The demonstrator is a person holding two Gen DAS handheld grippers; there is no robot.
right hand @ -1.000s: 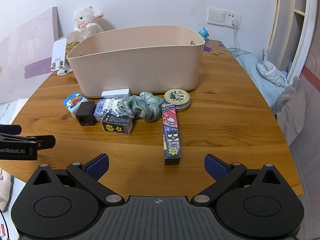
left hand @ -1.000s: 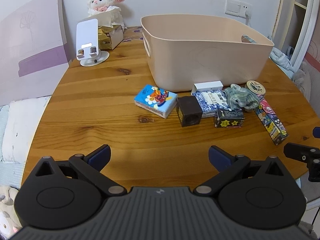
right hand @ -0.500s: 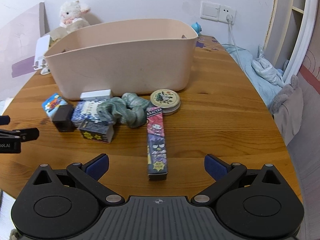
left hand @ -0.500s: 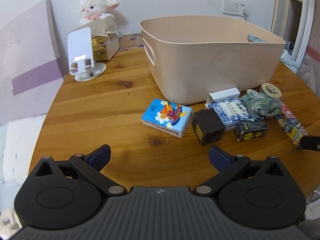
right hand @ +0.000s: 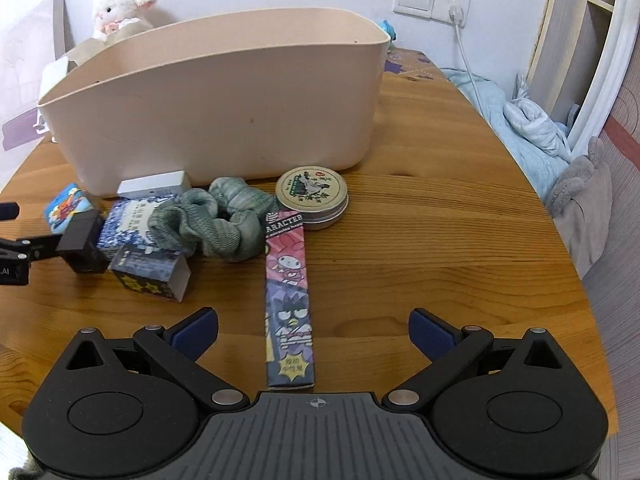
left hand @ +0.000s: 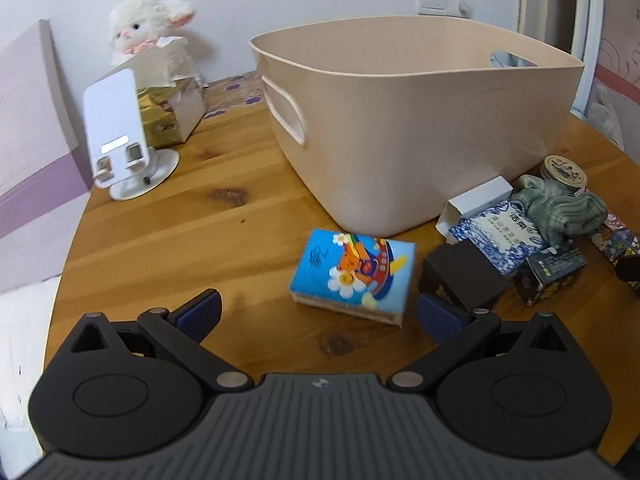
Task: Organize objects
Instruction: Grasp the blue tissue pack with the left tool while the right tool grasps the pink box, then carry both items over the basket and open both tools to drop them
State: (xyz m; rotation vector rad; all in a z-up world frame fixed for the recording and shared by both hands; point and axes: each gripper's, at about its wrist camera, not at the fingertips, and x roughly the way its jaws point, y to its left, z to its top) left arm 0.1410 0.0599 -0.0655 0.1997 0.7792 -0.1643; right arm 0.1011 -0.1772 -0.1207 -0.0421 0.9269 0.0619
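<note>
Nothing is seen packed yet: the bin, upper centre, shows no contents. Small items, such as the blue box, lie on the bench. Both tools are spread, unloaded.

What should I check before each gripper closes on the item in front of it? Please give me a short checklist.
1. Left gripper open wide: ok.
2. Blue box between the left fingers: ok, it lies in the gap, a little toward the right finger.
3. Left gripper's right finger free of the black cube: not ok, the tip overlaps the cube's near corner, so it may catch it.
4. Right gripper open wide: ok.
5. Long box centred between the right fingers: ok, it lies lengthwise in the gap.
6. Bin has room: cannot tell, its floor is hidden.
</note>
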